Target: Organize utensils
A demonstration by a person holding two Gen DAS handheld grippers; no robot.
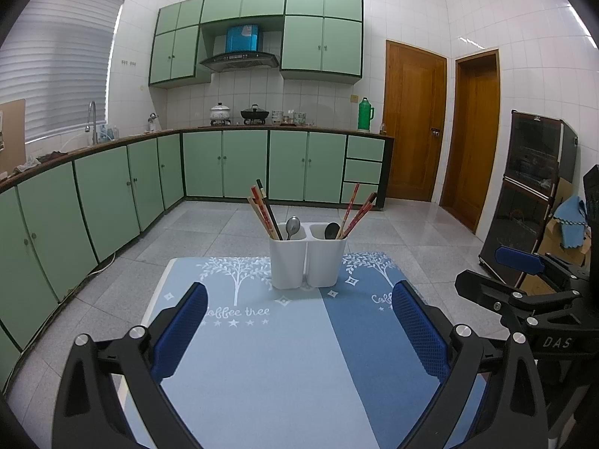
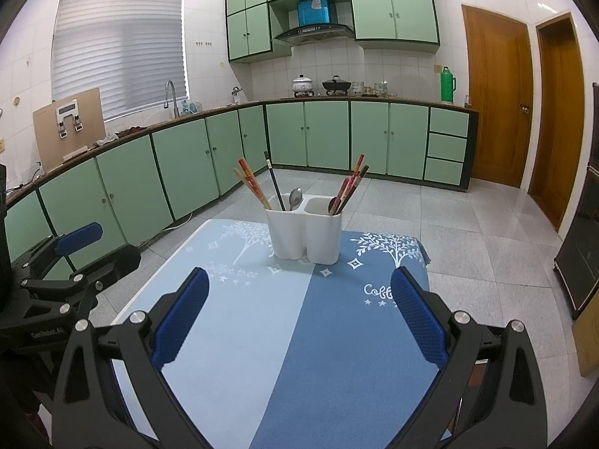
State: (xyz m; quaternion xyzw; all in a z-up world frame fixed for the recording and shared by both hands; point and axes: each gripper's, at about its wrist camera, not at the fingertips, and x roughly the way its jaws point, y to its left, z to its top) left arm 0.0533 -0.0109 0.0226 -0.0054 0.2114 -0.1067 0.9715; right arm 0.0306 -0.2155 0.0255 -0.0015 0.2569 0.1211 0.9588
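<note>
My blue finger pads [image 1: 419, 321] look like rough, dimpled rubber on matt black plastic arms with shiny metal bolts, while the white holder [image 1: 307, 258] ahead seems smooth matt plastic, its silver spoon [image 1: 292, 225] polished metal, on a matt printed tablecloth [image 2: 337, 336].

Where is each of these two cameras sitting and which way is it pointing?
Left wrist view: rides the left gripper, jaws open, looking forward over the blue tree-print table mat at the white two-compartment plastic utensil holder; the right gripper shows at its right edge.
Right wrist view: rides the right gripper, jaws open, facing the same holder; the left gripper shows at left.
Shared: holder, mat, green kitchen cabinets.
</note>
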